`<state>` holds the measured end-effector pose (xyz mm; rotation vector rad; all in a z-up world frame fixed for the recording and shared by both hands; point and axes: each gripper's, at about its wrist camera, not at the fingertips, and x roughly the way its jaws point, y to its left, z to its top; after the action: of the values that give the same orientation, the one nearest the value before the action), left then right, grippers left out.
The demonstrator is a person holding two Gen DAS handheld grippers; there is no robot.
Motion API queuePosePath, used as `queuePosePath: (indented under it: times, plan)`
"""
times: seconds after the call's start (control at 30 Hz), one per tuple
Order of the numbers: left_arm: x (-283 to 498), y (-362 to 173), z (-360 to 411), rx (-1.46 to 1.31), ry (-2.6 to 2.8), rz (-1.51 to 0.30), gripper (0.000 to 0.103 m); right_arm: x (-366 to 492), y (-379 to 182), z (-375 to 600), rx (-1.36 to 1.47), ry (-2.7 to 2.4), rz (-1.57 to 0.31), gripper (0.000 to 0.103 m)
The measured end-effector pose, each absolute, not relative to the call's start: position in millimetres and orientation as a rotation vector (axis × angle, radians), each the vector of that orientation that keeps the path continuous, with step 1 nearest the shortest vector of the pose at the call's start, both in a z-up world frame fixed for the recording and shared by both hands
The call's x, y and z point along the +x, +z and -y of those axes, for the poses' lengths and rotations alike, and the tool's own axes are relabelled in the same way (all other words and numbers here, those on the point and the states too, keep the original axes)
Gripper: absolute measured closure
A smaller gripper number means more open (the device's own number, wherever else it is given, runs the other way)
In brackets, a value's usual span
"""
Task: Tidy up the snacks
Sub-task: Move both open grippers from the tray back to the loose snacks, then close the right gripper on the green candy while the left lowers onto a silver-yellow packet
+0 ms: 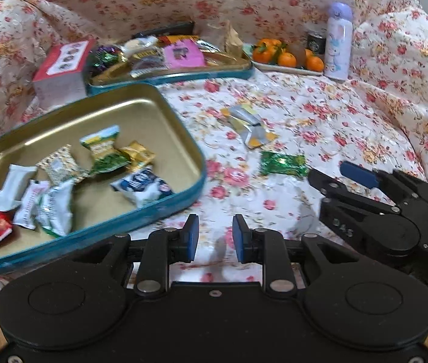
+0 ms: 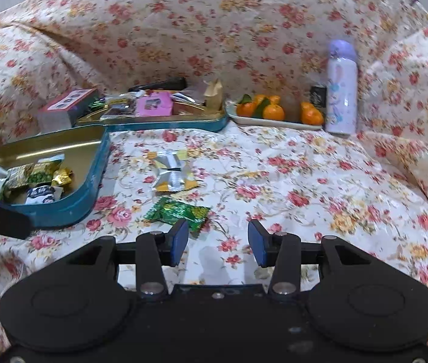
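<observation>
Both tools are parted and hold nothing: the left tool [image 1: 215, 237] hangs just off the near edge of the teal-rimmed gold metal tin [image 1: 165, 127] holding wrapped snacks, and the right tool [image 2: 218, 243] hovers just short of the green foil snack packet [image 2: 177, 213] on the floral-covered couch [image 2: 304, 181]. A crumpled silver-and-yellow wrapper [image 2: 173, 172] lies beyond it.
</observation>
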<state>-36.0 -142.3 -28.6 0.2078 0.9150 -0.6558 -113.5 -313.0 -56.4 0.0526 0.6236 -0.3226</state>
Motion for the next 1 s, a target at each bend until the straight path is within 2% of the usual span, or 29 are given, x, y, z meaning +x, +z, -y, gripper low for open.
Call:
queuePosePath:
  times: [0.33,0.67,1.0]
  plan:
    - [-46,-47,168,0.198,-0.635,-0.958,0.069,-84,-52,316,-0.014,-0.181,-0.634,0.056]
    - [-42,-47,168,0.209,-0.591,-0.982,0.069,-63,-76,324,-0.097,-0.082,-0.675,0.056]
    - [-26,-30,201,0.203,-0.604,-0.959,0.069,-66,-79,385,-0.020,-0.221,-0.649,0.054]
